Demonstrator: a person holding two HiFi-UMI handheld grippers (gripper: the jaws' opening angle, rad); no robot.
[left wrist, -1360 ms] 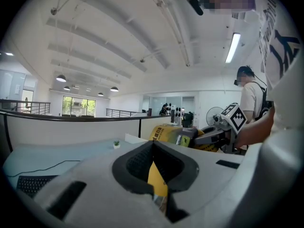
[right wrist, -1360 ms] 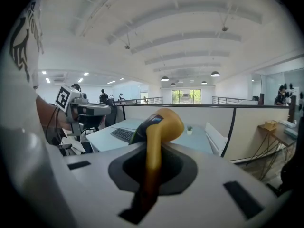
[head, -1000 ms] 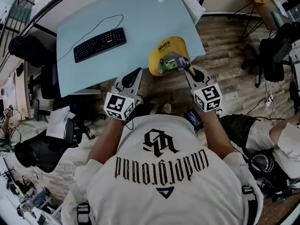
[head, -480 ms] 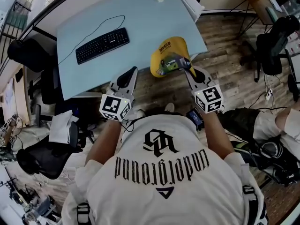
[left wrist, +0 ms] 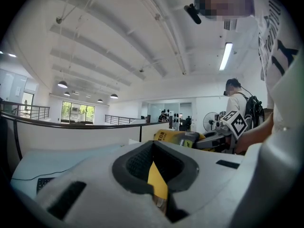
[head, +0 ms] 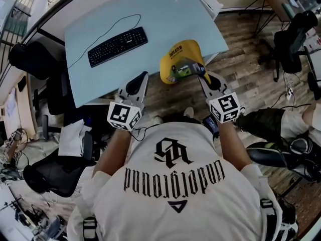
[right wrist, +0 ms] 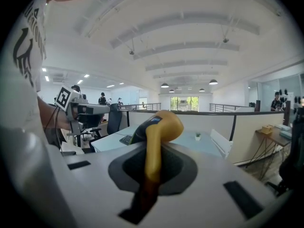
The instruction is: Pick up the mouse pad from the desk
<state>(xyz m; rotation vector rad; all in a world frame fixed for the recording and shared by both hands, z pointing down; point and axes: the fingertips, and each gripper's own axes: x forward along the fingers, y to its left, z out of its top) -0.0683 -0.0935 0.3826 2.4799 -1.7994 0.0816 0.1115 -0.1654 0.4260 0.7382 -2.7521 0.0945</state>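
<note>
Yellow mouse pad (head: pixel 179 59) is up in the air, off the bench (head: pixel 150 9), right by the bench's near edge and above the wooden floor (head: pixel 241 79). Right tongs (head: pixel 200 70) are squeezed tight on the pad's near end and hold it up. Left tongs (head: pixel 141 78) are pressed together, apart from the pad, with a thin yellow sliver (left wrist: pixel 156 177) showing in their seam. Black keyboard (head: pixel 117 46) lies on the bench.

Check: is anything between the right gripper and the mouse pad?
Nothing visible. The right gripper is already shut on the mouse pad, with its edge between the jaws, and holds it up off the desk.
</note>
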